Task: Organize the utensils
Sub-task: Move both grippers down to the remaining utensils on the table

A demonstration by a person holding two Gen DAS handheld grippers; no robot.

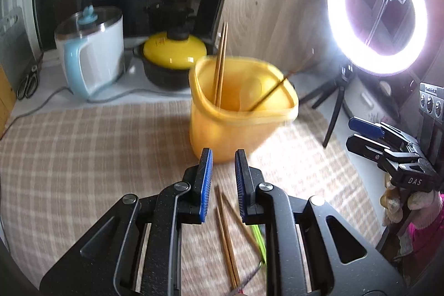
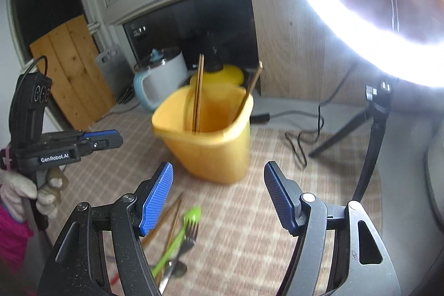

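Yellow plastic bin (image 2: 206,135) on the checked tabletop (image 1: 83,151) already holds chopsticks (image 2: 198,93); more chopsticks (image 1: 226,235), a green spoon (image 2: 180,235) and a fork (image 2: 190,236) lie loose in front. Left claw (image 1: 223,179) hangs nearly clenched and empty, right claw (image 2: 219,196) released. Judged mid-sort: next, reach down for one loose piece. Blur and claw frames hide the pile's lower ends.

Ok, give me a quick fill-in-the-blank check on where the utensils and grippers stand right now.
1. The chopsticks already sorted stand in the ____ container.
2. The fork lies on the mat beside a ____ spoon.
3. The right gripper has jaws that are ____ with nothing between them.
4. The left gripper hangs above loose ____ on the mat.

Missing words: yellow; green; open; chopsticks
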